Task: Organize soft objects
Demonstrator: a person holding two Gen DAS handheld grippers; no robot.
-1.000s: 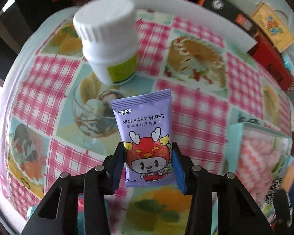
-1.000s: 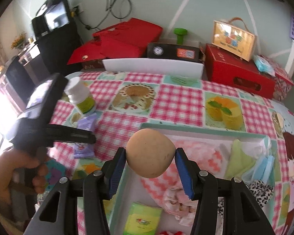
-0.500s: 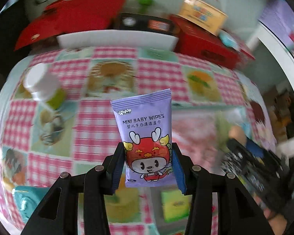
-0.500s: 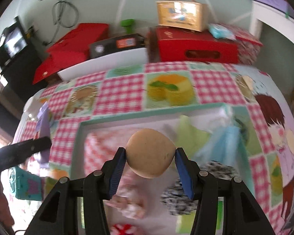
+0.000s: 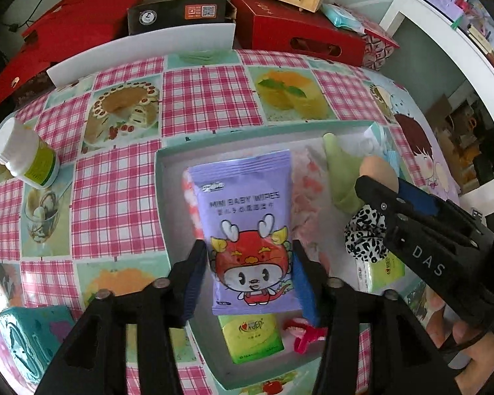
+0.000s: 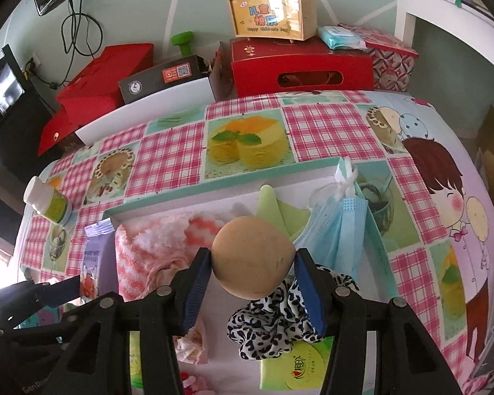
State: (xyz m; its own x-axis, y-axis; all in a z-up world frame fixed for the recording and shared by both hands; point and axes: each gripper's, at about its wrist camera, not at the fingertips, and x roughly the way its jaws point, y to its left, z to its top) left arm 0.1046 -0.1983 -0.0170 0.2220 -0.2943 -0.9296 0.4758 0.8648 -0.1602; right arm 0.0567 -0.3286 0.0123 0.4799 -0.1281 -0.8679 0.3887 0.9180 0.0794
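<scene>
A purple pack of mini baby wipes (image 5: 247, 230) hangs over the left half of the teal-rimmed white tray (image 5: 233, 138). It sits between the jaws of my left gripper (image 5: 248, 276), which are opening; a gap shows at the left pad and the pack's print is blurred. My right gripper (image 6: 253, 283) is shut on a tan foam ball (image 6: 253, 256) above the tray's middle. In the left wrist view the right gripper (image 5: 395, 191) and the ball (image 5: 377, 169) are at the right. The right wrist view shows the wipes pack (image 6: 97, 256) at its left.
The tray holds a pink-white towel (image 6: 154, 247), green cloth (image 6: 280, 214), blue face masks (image 6: 339, 230), a leopard scrunchie (image 6: 280, 326) and green tissue packs (image 5: 252, 335). A white bottle (image 5: 23, 158) and a teal packet (image 5: 33, 332) lie left of it. Red boxes (image 6: 299, 65) stand behind the table.
My left gripper carried the wipes pack from beside the bottle to over the tray, and its jaws have widened. My right gripper shifted over the tray with the ball still held.
</scene>
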